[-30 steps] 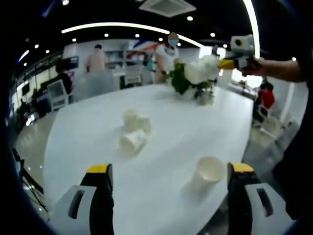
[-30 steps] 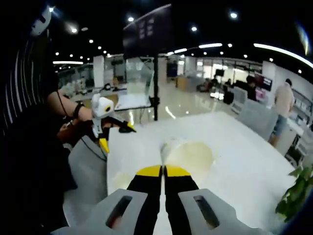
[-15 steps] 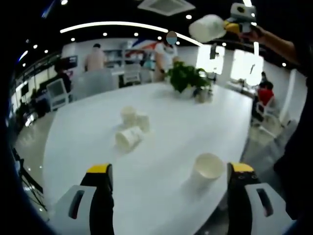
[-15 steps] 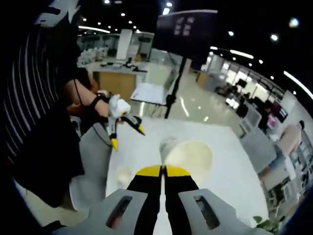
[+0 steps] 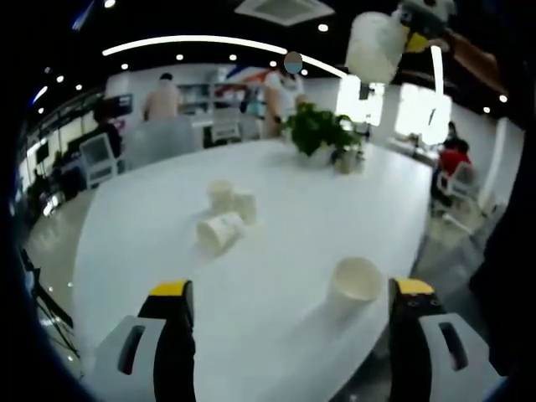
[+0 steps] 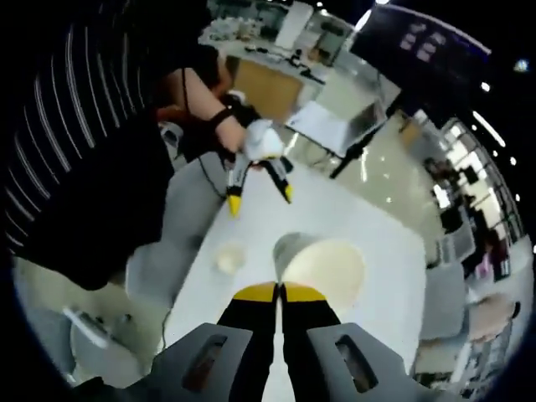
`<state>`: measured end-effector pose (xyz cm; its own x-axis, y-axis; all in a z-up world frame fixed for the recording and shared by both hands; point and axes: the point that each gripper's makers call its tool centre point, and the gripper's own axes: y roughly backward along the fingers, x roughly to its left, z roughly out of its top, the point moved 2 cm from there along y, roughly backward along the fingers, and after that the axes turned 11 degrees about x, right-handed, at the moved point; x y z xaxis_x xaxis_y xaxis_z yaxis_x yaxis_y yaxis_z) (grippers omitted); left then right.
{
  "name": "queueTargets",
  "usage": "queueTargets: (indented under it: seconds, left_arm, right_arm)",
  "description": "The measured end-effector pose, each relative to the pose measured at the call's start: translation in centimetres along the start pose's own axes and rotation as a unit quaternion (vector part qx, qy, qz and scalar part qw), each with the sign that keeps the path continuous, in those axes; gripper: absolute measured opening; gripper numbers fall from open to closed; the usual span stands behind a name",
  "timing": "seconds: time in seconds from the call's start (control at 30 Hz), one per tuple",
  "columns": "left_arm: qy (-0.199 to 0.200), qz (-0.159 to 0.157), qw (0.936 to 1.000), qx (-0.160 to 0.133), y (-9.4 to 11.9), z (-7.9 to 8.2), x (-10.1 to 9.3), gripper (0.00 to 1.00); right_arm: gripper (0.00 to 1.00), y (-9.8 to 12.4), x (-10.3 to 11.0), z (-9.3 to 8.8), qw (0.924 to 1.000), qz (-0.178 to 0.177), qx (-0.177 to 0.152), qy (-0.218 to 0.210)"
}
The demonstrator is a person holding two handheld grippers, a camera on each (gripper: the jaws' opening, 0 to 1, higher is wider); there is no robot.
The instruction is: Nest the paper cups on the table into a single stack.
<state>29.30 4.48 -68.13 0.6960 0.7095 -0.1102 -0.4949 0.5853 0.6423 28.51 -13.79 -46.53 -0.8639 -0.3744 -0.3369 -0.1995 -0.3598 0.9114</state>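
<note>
One paper cup (image 6: 322,266) is pinched in the right gripper (image 6: 279,292); left gripper (image 5: 289,289) jaws spread.

Right gripper (image 6: 279,291), clamped on a cup (image 6: 322,270), now raised well above the table (image 6: 381,251), looking down on it. In the left gripper view, that gripper (image 5: 416,18) and its cup (image 5: 376,46) now up near the ceiling lights, no longer level with the plant (image 5: 322,134).
</note>
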Motion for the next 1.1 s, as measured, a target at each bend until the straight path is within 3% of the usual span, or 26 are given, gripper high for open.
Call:
queueTargets:
  seconds: [0.27,0.5,0.7,0.93,1.1]
  left_arm:
    - [0.007,0.003,1.0000,-0.003,0.1,-0.2,0.2,0.96]
    - [0.016,0.005,0.9998,-0.004,0.3,-0.6,0.6,0.96]
    - [0.019,0.008,0.9998,-0.005,0.5,-0.9,0.6,0.96]
    - [0.024,0.008,0.9997,-0.004,0.5,-1.5,0.5,0.96]
    - [0.029,0.011,0.9995,-0.007,0.6,-1.7,0.8,0.97]
  right_arm:
    - [0.00,-3.2,2.1,1.5,0.9952,0.010,0.028,0.093]
    - [0.00,-7.0,3.7,2.3,0.9927,0.031,0.039,0.110]
    - [0.00,-10.0,5.2,2.6,0.9822,0.037,0.057,0.175]
    - [0.00,-13.5,6.4,2.6,0.9728,0.045,0.080,0.213]
    - [0.00,-15.2,7.3,2.2,0.9703,0.063,0.084,0.218]
